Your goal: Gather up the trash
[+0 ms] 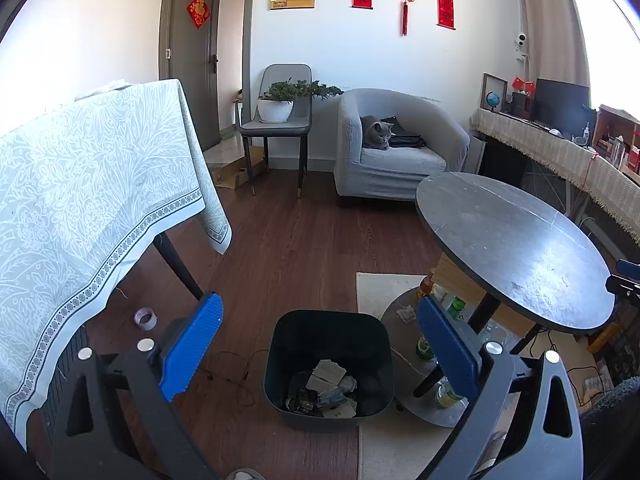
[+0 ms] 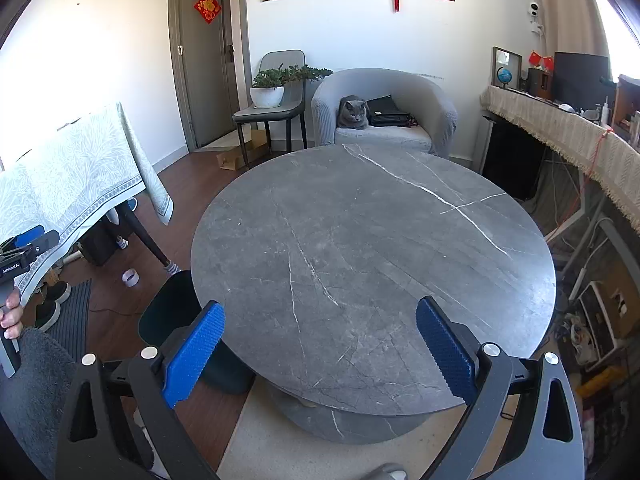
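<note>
The left tongs (image 1: 320, 344) stand wide, with nothing between the blue pads (image 1: 192, 350). Straight ahead of them and below, framed by the two pads, a dark bin (image 1: 276, 364) sits on the wood floor. Trash (image 1: 326, 390) lies in its bottom: torn cardboard, crumpled wrappers and paper. Right of the bin and past the right pad, green bottles (image 1: 425, 347) stand on the low round base under the bench (image 1: 516, 248), with a crumpled scrap (image 1: 407, 313) beside them. Left of the left pad a tape roll (image 1: 145, 318) lies on the floor, near the leg of a cloth-draped table (image 1: 80, 200). Far ahead, a cat (image 1: 376, 132) rests in a grey armchair.

The right tongs (image 2: 318, 342) are also wide and hold nothing. They hover over the near edge of the round grey bench (image 2: 372, 248), whose marbled top spreads out ahead of them. The bin (image 2: 168, 308) shows partly behind the left pad, tucked against the bench's rim. At the far left edge of this view, a hand (image 2: 11, 314) grips the handle of the other tool.
</note>
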